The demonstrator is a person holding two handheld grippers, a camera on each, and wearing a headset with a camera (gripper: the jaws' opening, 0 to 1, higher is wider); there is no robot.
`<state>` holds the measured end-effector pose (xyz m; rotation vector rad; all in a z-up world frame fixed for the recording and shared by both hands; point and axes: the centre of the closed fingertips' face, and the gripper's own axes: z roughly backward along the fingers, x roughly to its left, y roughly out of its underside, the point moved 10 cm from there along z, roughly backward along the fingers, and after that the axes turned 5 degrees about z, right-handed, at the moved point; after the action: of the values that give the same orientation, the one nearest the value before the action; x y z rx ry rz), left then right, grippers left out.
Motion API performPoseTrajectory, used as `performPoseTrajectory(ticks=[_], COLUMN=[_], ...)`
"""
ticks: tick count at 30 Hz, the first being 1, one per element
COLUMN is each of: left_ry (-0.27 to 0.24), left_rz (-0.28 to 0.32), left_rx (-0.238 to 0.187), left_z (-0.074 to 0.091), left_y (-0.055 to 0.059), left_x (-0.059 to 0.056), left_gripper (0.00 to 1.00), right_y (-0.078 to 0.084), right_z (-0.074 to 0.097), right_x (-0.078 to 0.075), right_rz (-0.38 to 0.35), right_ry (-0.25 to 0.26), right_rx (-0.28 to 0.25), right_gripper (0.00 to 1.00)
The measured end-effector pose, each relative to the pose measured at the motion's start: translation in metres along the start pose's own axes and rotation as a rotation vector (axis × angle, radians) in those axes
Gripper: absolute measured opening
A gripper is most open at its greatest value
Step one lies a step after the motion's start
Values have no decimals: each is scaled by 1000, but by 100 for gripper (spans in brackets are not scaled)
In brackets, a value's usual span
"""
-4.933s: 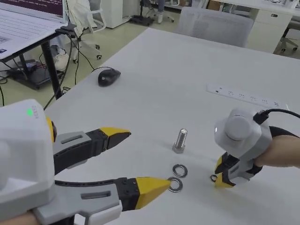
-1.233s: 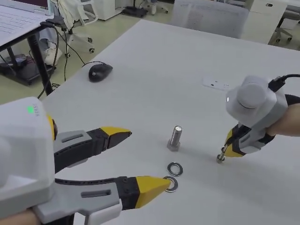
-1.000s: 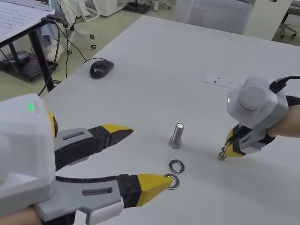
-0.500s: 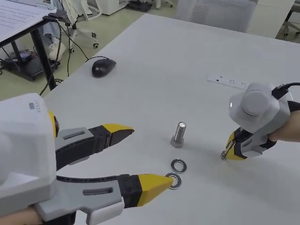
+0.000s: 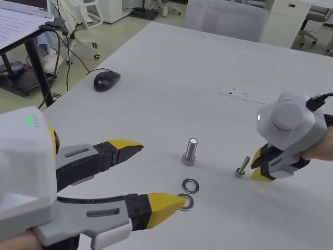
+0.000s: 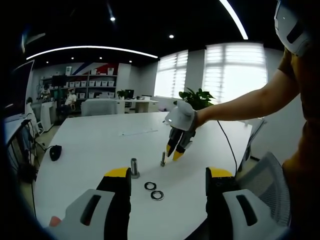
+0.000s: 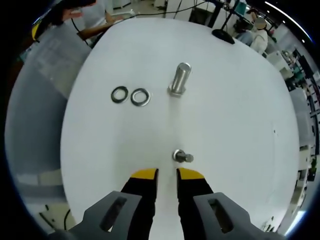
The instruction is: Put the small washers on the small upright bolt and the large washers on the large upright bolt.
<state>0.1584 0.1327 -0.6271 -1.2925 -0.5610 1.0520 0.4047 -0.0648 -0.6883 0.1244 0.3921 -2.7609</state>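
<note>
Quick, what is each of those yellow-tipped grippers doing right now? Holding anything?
Left gripper: open wide, holding nothing.
Right gripper: jaws a narrow gap apart, holding nothing; the small bolt sits just beyond its tips.

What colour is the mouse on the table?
The mouse is black, clearest in the head view.

A black mouse (image 5: 106,80) and a white power strip (image 5: 250,97) lie well apart on the white table (image 5: 171,67).

Head camera looks down on the table (image 5: 208,67) from close; my left gripper view faces level across it, my right gripper view steeply down, all sharing the large bolt (image 5: 190,151).
</note>
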Motion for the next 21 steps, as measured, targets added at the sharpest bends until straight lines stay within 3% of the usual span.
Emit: performPoseTrajectory(ticks=[10,21], left_ry=[17,-2], left_rz=[-26,-31], left_rx=[-14,-33], left_z=[7,16], left_y=[-4,-6], left_x=[-6,-7], left_gripper=[59,59], right_y=[-25,-75], right_z=[-1,-22], right_x=[37,51], right_rz=[59,162], right_ry=[-50,-116], right_rx=[-24,-77], right_gripper=[15,15])
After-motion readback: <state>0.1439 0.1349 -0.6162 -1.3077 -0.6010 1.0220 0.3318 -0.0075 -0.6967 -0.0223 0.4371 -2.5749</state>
